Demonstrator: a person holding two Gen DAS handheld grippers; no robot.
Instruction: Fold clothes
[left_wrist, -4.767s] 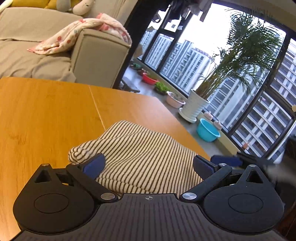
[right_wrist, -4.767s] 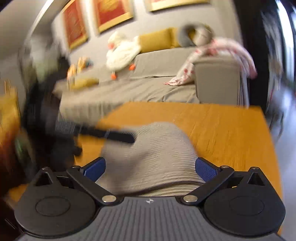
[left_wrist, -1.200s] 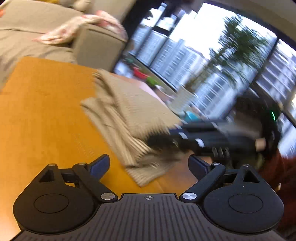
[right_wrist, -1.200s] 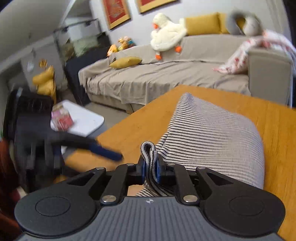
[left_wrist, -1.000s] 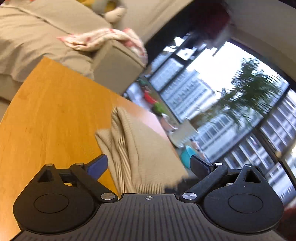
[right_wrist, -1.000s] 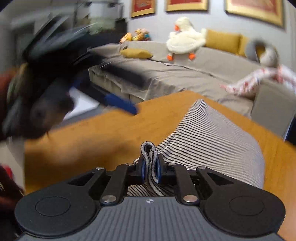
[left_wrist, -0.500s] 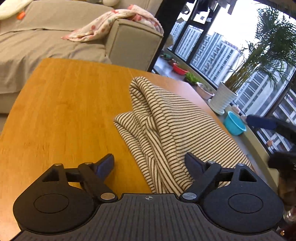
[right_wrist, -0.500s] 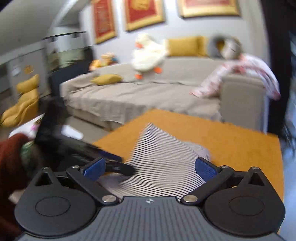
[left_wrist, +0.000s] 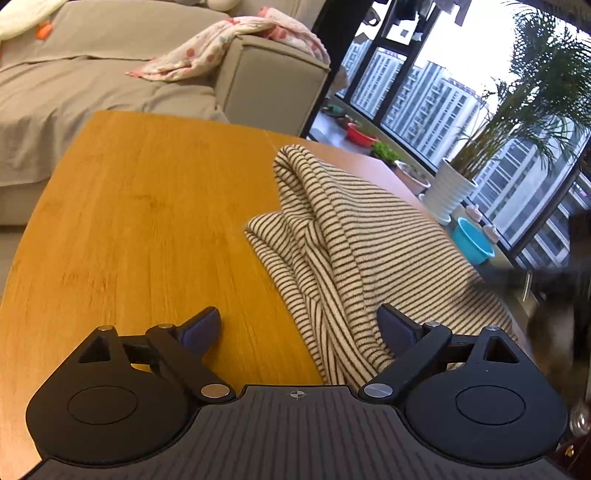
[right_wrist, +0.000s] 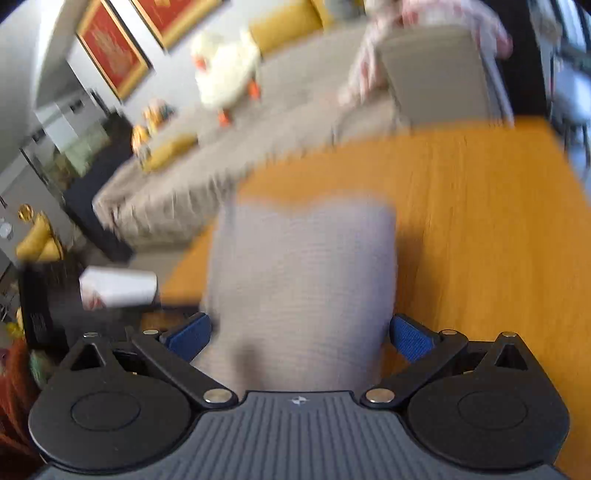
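A cream and dark striped garment lies folded in loose layers on the orange wooden table. My left gripper is open, low over the table, with the garment's near edge between its fingers. In the right wrist view the garment is blurred and fills the gap of my open right gripper. Neither gripper holds cloth. The right gripper shows only as a dark blur at the right edge of the left wrist view.
A beige sofa with a floral blanket stands beyond the table's far edge. Large windows, a potted palm and a blue bowl are to the right. A white side table stands to the left.
My right gripper was shut on a fold of the garment about a second ago; it has since let go and opened. The garment now rests on the table. The left gripper has lowered toward its near edge.
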